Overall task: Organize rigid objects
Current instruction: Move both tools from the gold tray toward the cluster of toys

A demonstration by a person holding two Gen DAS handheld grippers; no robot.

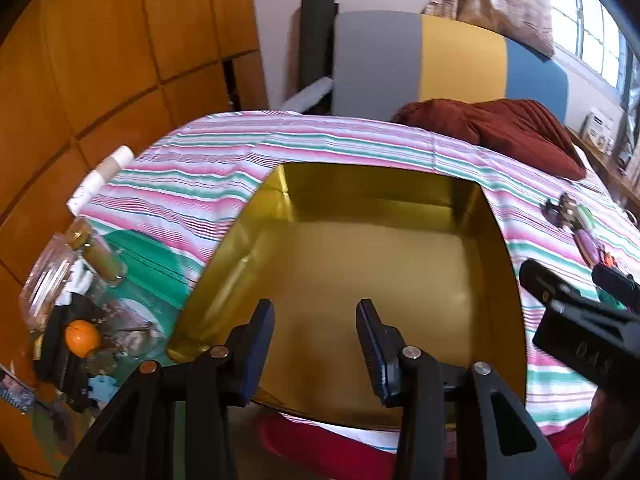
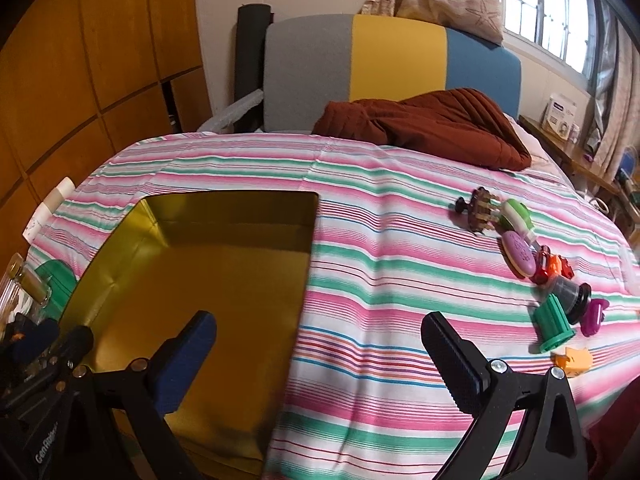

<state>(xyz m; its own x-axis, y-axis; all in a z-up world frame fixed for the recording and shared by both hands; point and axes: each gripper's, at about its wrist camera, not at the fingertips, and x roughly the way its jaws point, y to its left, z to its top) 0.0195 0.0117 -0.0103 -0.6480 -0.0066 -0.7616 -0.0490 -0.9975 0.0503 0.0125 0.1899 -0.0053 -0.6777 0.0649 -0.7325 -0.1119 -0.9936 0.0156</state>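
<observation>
An empty gold tin box (image 1: pixel 344 264) lies open on the striped bedspread; it also shows in the right wrist view (image 2: pixel 224 280). My left gripper (image 1: pixel 316 320) is open and empty above the box's near part. My right gripper (image 2: pixel 320 344) is open and empty, wide apart, over the box's right edge and the bedspread. A row of small rigid objects lies on the bed to the right: a brown hair claw (image 2: pixel 480 210), a green case (image 2: pixel 516 214), a purple oval (image 2: pixel 518 254), a red-orange toy (image 2: pixel 552 266), a green spool (image 2: pixel 554 322).
A pile of clutter with a small jar (image 1: pixel 100 256) and an orange ball (image 1: pixel 82 336) sits left of the box. A rust-brown blanket (image 2: pixel 432 128) lies at the bed's head before a grey, yellow and blue headboard (image 2: pixel 392 52). Wooden cabinets (image 1: pixel 100 60) stand left.
</observation>
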